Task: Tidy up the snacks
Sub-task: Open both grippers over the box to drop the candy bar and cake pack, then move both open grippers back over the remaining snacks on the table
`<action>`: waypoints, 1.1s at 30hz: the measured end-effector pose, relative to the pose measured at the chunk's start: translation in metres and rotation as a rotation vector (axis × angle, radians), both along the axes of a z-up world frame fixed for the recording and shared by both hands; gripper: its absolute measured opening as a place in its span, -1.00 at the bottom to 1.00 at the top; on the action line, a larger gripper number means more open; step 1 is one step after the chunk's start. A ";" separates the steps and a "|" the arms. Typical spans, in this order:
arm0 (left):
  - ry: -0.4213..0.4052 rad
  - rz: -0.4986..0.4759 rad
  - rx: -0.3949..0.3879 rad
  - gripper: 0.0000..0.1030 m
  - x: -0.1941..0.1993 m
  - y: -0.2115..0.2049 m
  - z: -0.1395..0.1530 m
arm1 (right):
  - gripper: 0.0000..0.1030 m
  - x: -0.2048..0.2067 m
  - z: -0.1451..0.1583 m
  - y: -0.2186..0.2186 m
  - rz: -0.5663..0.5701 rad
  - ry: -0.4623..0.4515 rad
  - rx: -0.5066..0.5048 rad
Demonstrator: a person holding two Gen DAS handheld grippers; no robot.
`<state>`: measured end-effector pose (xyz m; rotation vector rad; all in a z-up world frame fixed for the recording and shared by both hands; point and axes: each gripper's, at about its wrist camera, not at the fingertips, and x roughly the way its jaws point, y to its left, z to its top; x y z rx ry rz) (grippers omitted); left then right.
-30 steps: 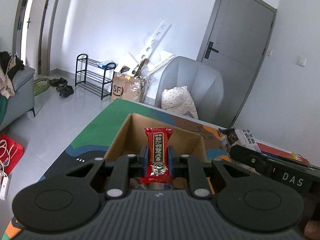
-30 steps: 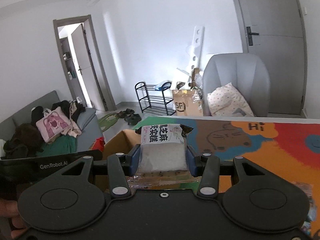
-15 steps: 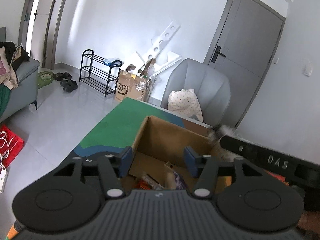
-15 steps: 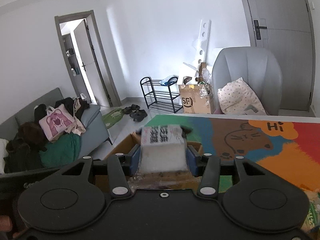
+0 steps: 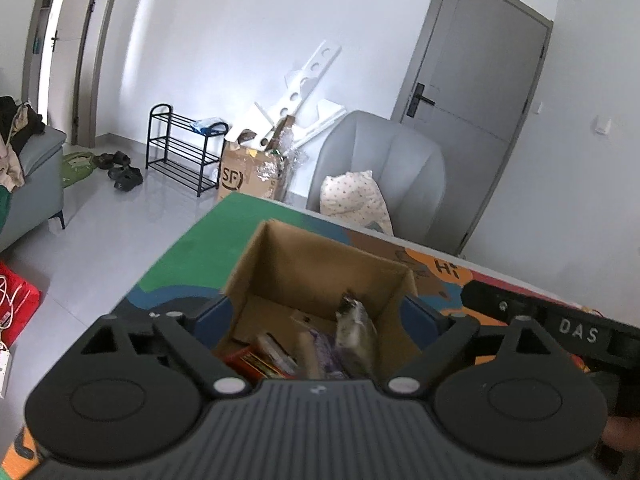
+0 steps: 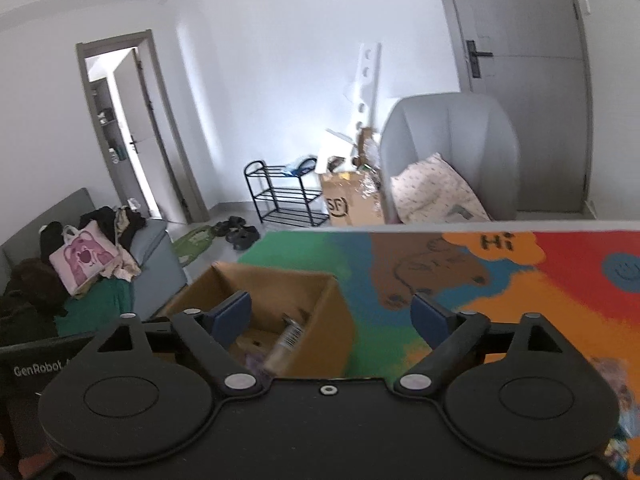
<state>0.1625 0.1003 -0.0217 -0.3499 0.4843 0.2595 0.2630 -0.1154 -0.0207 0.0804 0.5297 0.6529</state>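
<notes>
An open cardboard box [image 5: 320, 268] stands on the colourful mat and holds several snack packets. A white packet [image 5: 354, 330] lies blurred inside it, leaning on the right wall; it also shows in the right wrist view [image 6: 286, 342]. My left gripper [image 5: 318, 316] is open and empty just above the box. My right gripper [image 6: 332, 318] is open and empty over the box's right wall [image 6: 332, 312].
The mat-covered table [image 6: 500, 280] stretches to the right, with more snack packets [image 6: 616, 412] at its right edge. A grey armchair [image 5: 384, 176] with a pillow stands behind the table. A shoe rack and an SF carton [image 5: 248, 176] stand by the wall.
My left gripper opened, dropped the red packet into the box and spread wider. My right gripper opened and the white packet fell into the box.
</notes>
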 end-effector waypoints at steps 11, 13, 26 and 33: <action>-0.003 0.000 0.044 0.94 0.001 -0.039 -0.005 | 0.99 -0.006 -0.015 -0.052 -0.096 0.052 -0.011; 0.005 -0.008 0.053 0.99 0.003 -0.046 -0.005 | 0.99 -0.007 -0.017 -0.061 -0.104 0.054 -0.017; 0.015 -0.104 0.040 0.99 0.028 -0.094 -0.001 | 1.00 0.000 -0.020 -0.111 -0.118 0.065 -0.010; 0.026 -0.165 0.034 0.99 0.038 -0.115 -0.004 | 1.00 -0.001 -0.025 -0.136 -0.171 0.073 -0.024</action>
